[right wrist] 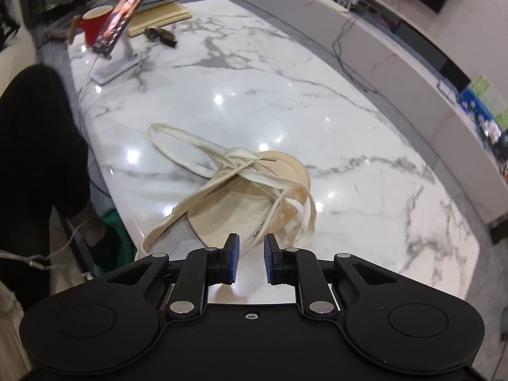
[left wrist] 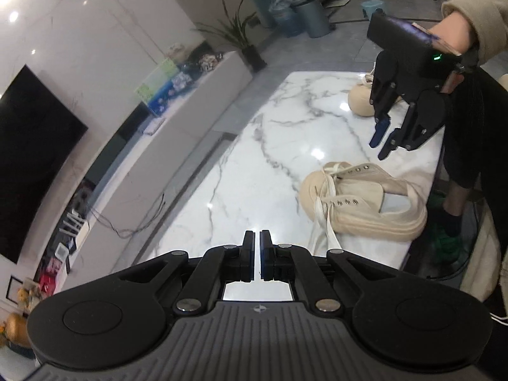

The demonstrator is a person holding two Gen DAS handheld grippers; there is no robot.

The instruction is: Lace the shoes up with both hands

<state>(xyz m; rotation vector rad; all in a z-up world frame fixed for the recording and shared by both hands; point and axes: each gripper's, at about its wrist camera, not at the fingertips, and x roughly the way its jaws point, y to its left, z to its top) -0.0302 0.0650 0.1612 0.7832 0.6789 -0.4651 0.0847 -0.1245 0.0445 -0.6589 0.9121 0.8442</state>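
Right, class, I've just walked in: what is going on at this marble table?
A person holds a gripper in each hand above a marble table with two cream shoes. The left gripper is shut and holds nothing. The right gripper is open and empty, poised over the nearer shoe, whose white laces lie loosely tangled. The other shoe sits further along.

White marble table (right wrist: pixel 285 101) bears two cream shoes (left wrist: pixel 365 203).

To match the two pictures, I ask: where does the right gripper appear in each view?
Left wrist view: right gripper at upper right, held by a hand above the table.
Right wrist view: bottom centre, fingers apart.
Shared landmark: the white marble table.
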